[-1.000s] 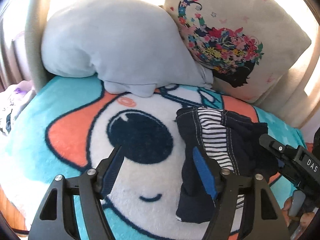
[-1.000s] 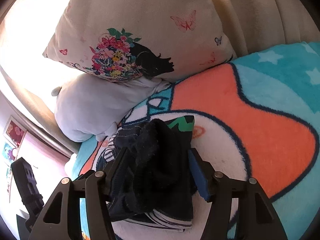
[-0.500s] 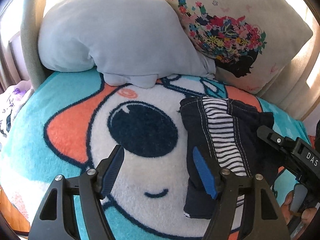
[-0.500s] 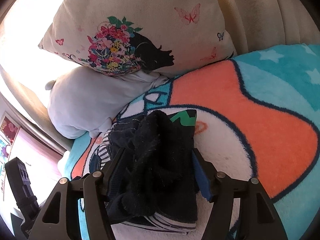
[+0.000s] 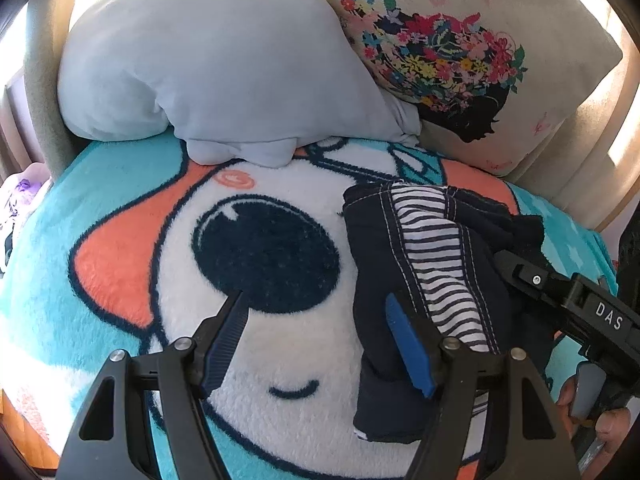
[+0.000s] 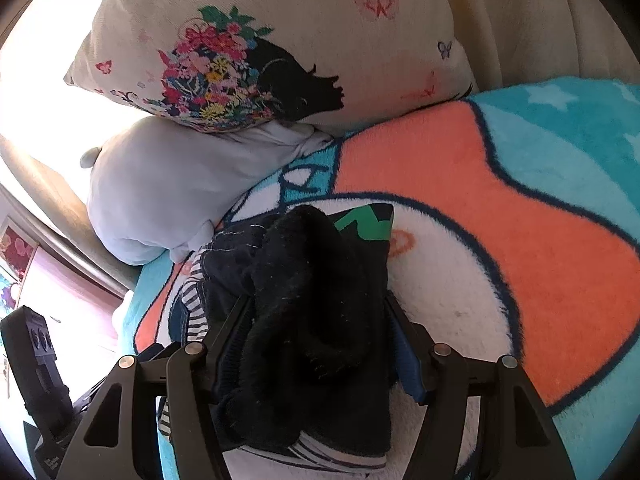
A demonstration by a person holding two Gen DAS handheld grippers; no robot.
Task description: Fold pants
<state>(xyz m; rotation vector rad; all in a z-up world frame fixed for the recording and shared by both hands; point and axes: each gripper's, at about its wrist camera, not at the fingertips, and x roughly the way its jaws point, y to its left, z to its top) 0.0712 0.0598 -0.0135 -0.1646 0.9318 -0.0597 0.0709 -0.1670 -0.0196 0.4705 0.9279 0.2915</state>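
1. Here, dark pants (image 5: 420,280) with a striped lining are seen folded into a bundle on a fleece blanket (image 5: 120,208), in front of a grey pillow (image 5: 208,56) and a flowered pillow (image 5: 460,52).
2. The left gripper (image 5: 316,340) is held open and empty over the blanket, just left of the pants.
3. The bundle is straddled by the right gripper (image 6: 320,344); whether it is pressed by the pads cannot be told.
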